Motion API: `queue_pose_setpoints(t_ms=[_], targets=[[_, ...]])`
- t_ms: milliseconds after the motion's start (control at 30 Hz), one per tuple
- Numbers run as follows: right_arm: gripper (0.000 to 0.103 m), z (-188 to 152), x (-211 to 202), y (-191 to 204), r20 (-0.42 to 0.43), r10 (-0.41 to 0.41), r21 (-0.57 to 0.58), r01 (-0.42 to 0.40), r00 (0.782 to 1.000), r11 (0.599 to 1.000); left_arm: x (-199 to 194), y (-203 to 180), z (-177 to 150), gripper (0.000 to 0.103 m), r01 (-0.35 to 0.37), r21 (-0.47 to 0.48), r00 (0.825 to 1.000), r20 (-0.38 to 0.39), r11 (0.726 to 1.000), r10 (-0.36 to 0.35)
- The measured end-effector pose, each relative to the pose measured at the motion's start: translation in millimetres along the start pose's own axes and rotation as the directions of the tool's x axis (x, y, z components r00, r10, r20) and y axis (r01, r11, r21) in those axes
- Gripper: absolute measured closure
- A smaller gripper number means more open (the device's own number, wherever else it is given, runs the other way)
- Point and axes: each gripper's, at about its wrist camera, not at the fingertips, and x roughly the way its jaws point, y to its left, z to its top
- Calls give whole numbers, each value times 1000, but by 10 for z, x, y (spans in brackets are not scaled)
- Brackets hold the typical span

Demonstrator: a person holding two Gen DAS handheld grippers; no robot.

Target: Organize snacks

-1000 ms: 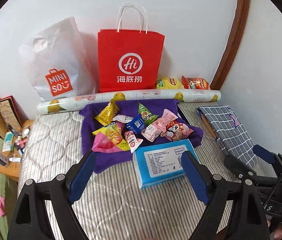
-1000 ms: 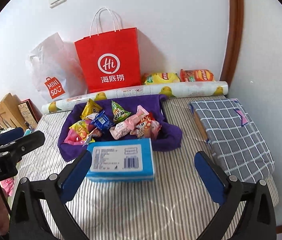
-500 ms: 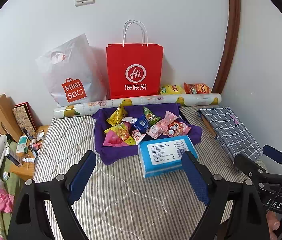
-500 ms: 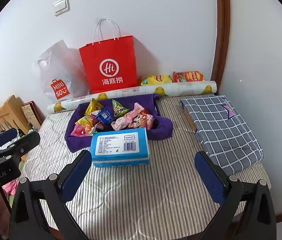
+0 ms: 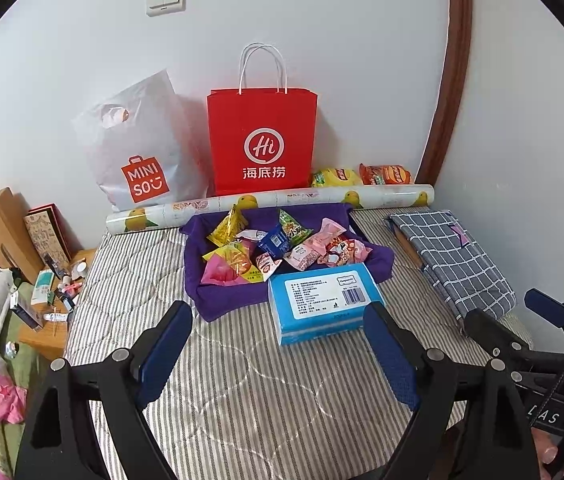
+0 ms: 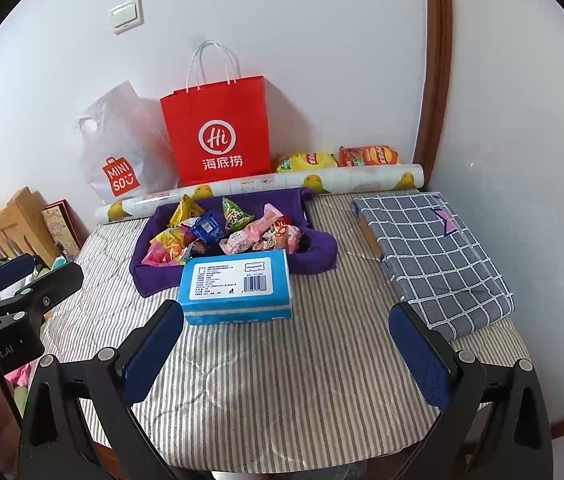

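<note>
Several small snack packets [image 5: 277,246] lie piled on a purple cloth [image 5: 225,300] on the striped mattress; they also show in the right wrist view [image 6: 225,232]. A blue tissue pack [image 5: 324,300] lies just in front of the cloth, seen too in the right wrist view [image 6: 237,286]. Two chip bags [image 5: 362,176] lie by the wall behind a printed roll [image 5: 273,204]. My left gripper [image 5: 277,356] is open and empty, held above the near mattress. My right gripper [image 6: 286,354] is open and empty, well short of the tissue pack.
A red paper bag [image 5: 261,140] and a white MINISO bag [image 5: 137,148] stand against the wall. A folded checked cloth [image 6: 434,256] lies at the right. A wooden stand with small items [image 5: 53,292] sits past the mattress's left edge.
Both grippers have pulled back and up from the snacks, so the pile and tissue pack look smaller and farther. Both stay open. Nothing on the mattress moved.
</note>
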Motion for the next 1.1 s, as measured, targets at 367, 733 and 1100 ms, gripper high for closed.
queue_pose_setpoints(t_ms=[367, 733, 1100], targets=[[2, -14, -18, -6, 2, 3, 0, -3, 1000, 1000, -4, 10, -7, 16, -2, -5, 1000, -3, 1000, 2], [2, 0, -36, 9, 5, 8, 3, -8, 1000, 1000, 10, 45, -16, 16, -10, -13, 1000, -7, 1000, 10], [2, 20, -31, 41, 8, 11, -4, -11, 1000, 1000, 11, 57, -5, 16, -12, -14, 1000, -6, 1000, 11]])
